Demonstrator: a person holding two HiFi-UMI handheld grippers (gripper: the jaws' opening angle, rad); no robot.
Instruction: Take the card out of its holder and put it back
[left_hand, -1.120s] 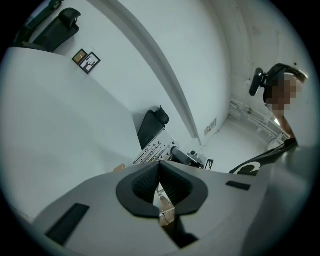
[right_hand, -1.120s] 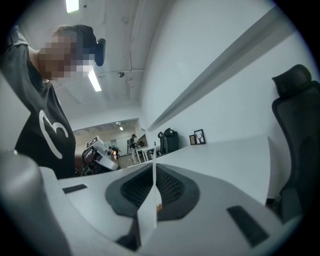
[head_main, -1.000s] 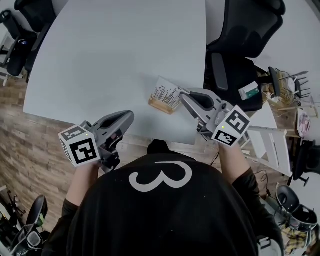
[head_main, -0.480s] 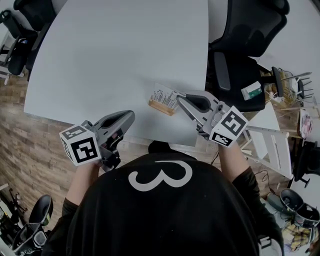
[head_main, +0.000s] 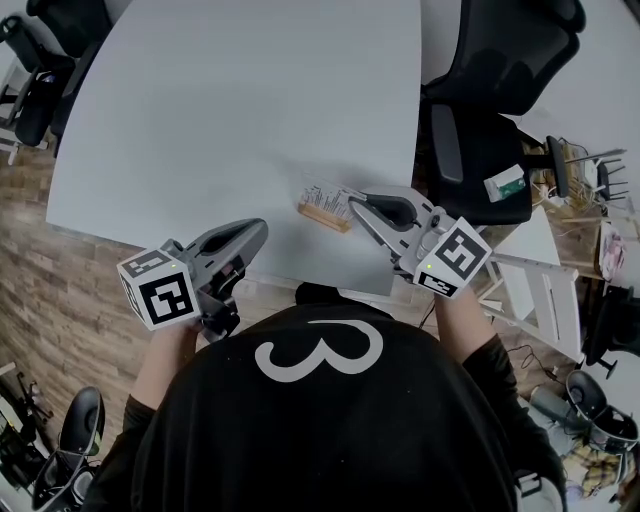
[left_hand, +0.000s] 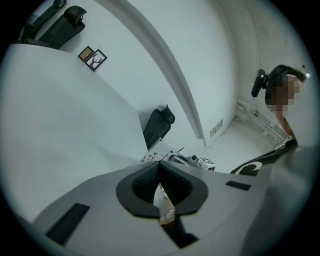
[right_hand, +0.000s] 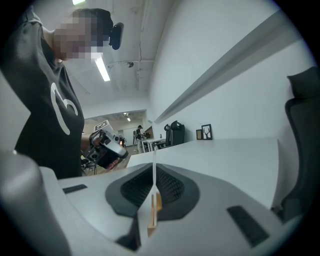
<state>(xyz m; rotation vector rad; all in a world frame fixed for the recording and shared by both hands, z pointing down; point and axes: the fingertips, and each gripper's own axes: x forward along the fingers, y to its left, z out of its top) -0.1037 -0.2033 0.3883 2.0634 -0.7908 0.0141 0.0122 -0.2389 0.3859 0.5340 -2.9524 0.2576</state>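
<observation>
Two grippers in frame, one busy. Right gripper (head_main: 352, 201) sits just right of the wooden holder (head_main: 323, 213), its fingers pinching the card (head_main: 322, 192).

Right gripper view has the card (right_hand: 154, 175) dead edge-on. It's a thin white line clamped between the fingers, so its face can't be seen there. The holder (right_hand: 151, 225) shows only as a tan sliver under the card, mostly blocked by the gripper body. The card's lower edge runs down to the holder, but I can't tell from any view whether it's seated in the slot or just above it.

Head view doesn't help. The card is small and foreshortened over the holder, and the contact point is hidden by the gripper.

Left gripper (head_main: 262, 228) is well left of the holder, nearer the person, by the bench (head_main: 250, 100) edge. Its fingers are pressed together at the tips with nothing in them. Left gripper view catches the card (left_hand: 152, 156) face with small black marks, too tiny to read, and the right gripper (left_hand: 186, 160) just beside it. The holder is cut off there by the left gripper's own body.
</observation>
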